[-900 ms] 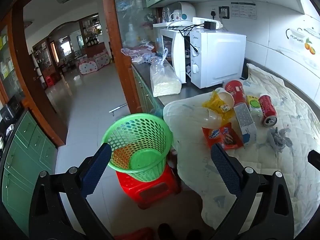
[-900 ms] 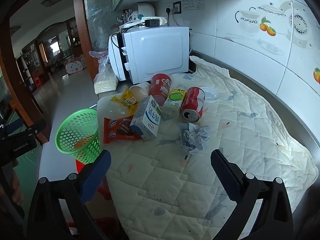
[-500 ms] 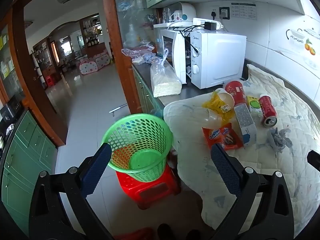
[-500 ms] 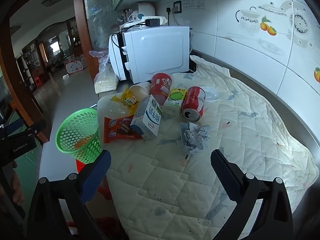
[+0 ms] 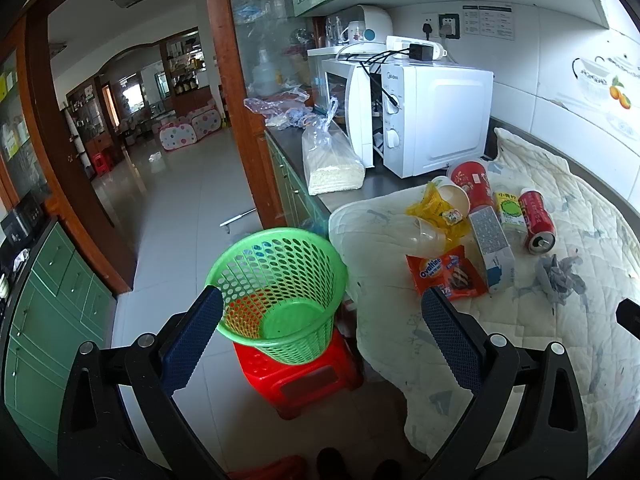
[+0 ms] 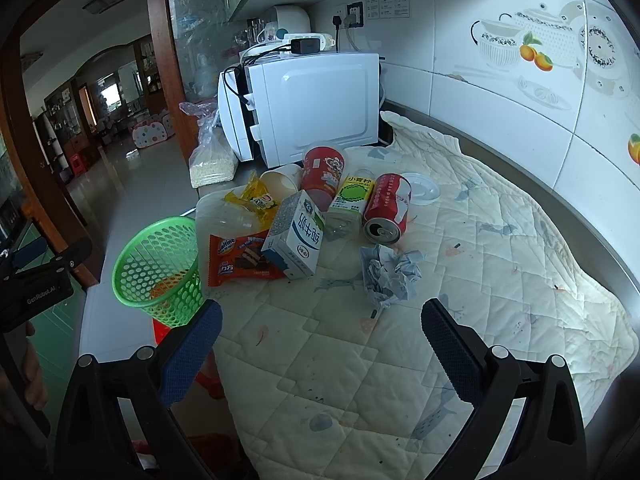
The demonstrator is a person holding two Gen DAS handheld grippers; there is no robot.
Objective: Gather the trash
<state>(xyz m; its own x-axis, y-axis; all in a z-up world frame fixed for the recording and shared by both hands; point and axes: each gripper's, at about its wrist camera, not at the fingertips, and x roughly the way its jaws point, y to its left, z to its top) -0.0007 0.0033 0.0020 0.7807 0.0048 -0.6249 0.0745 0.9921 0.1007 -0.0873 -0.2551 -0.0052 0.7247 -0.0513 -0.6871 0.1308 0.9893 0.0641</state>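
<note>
Left gripper (image 5: 322, 312): jaws spread wide, nothing between the pads; green perforated plastic basket (image 5: 276, 292) just beyond them, standing on a red plastic stool (image 5: 308, 380) left of the counter

Right gripper (image 6: 322, 332): jaws spread wide, empty, above the cream quilted cloth (image 6: 500, 280)

Trash, clustered farther on the cloth: crumpled grey paper (image 6: 390, 274) nearest; white-and-blue milk carton (image 6: 296, 236); orange snack wrapper (image 6: 240, 258); red drink can (image 6: 386, 208); yellow-green bottle (image 6: 352, 200); red cup (image 6: 322, 172); yellow wrapper (image 6: 254, 198)

Far behind: white microwave (image 6: 316, 100)
</note>
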